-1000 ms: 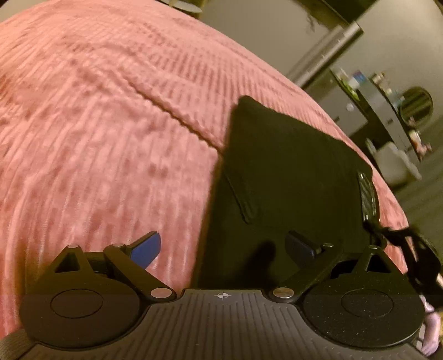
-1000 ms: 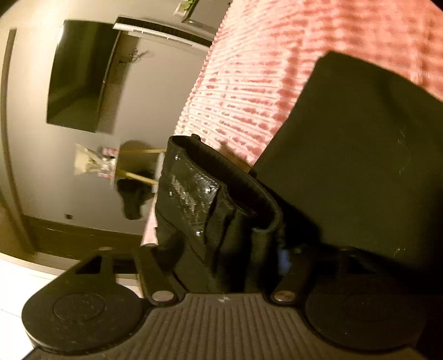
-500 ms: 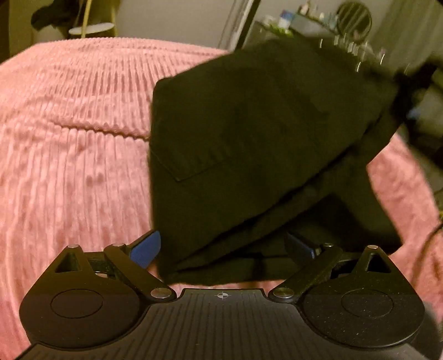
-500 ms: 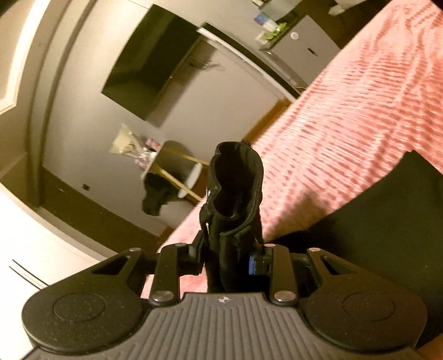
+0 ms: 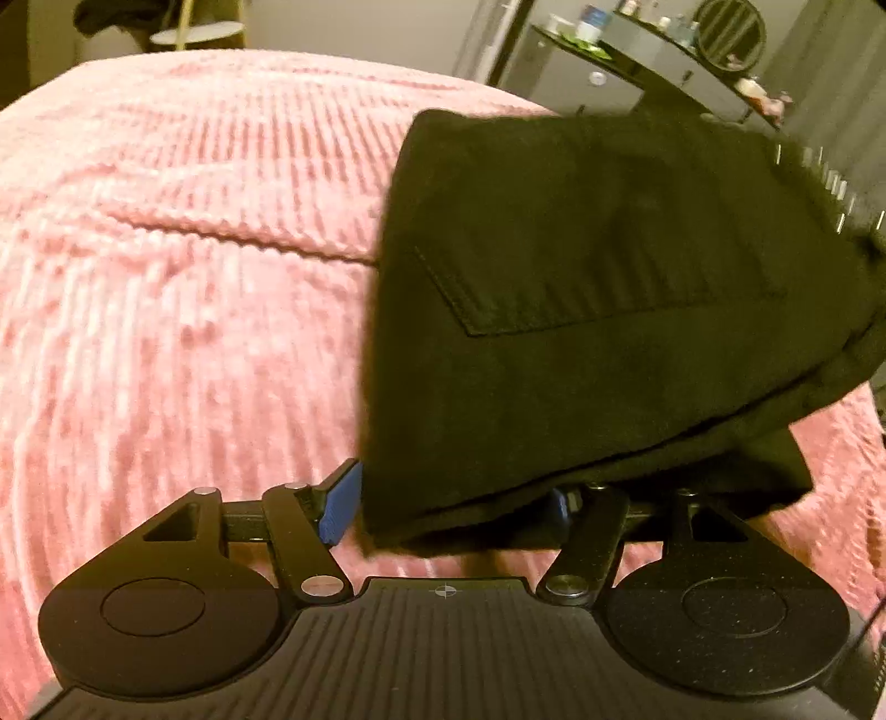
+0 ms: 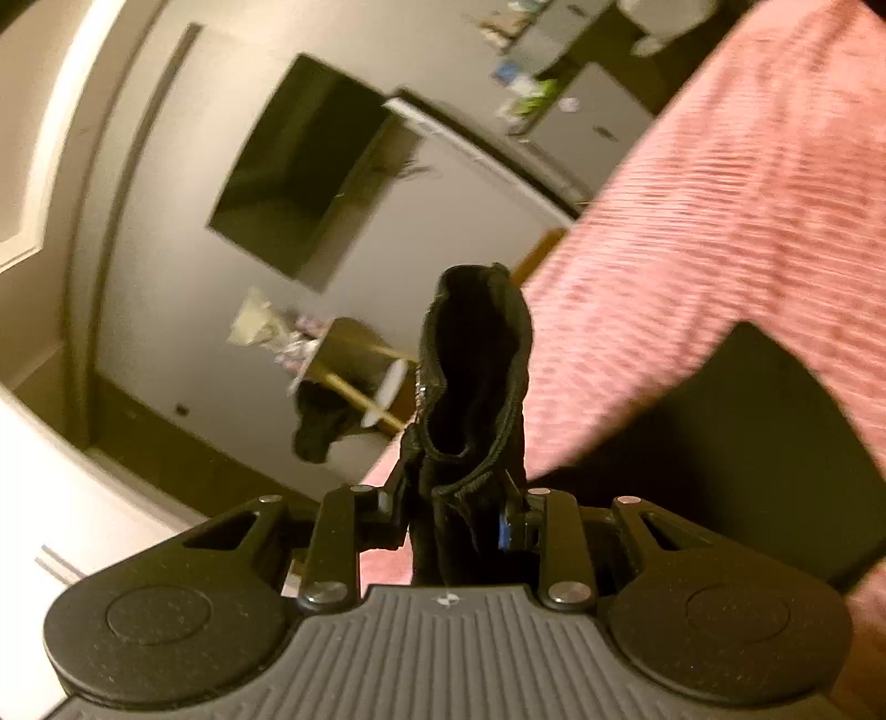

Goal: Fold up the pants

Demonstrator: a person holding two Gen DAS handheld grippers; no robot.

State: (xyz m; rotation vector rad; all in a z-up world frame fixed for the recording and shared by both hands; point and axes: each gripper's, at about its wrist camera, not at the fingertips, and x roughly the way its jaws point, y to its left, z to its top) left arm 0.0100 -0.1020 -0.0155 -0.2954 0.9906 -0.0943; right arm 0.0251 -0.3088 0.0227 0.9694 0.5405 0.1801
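Observation:
The black pants (image 5: 581, 288) hang folded over a pink ribbed bedspread (image 5: 183, 288), back pocket showing. In the left wrist view my left gripper (image 5: 448, 504) has its fingers closing around the lower folded edge of the pants, blue pad (image 5: 340, 507) visible at left, the right pad hidden by cloth. In the right wrist view my right gripper (image 6: 459, 515) is shut on the bunched waistband of the pants (image 6: 473, 376), which stands up between the fingers. More of the pants (image 6: 764, 454) lies dark on the bedspread (image 6: 720, 210) at right.
A dark wall-mounted screen (image 6: 299, 166), a dresser with small items (image 6: 559, 99) and a side table with dark clothing (image 6: 332, 432) stand beyond the bed. A desk with a round mirror (image 5: 725, 33) is at the far right.
Both grippers lifted the pants off the bedspread. My left gripper's fingers narrowed onto the lower edge. My right gripper tilted up, waistband still gripped.

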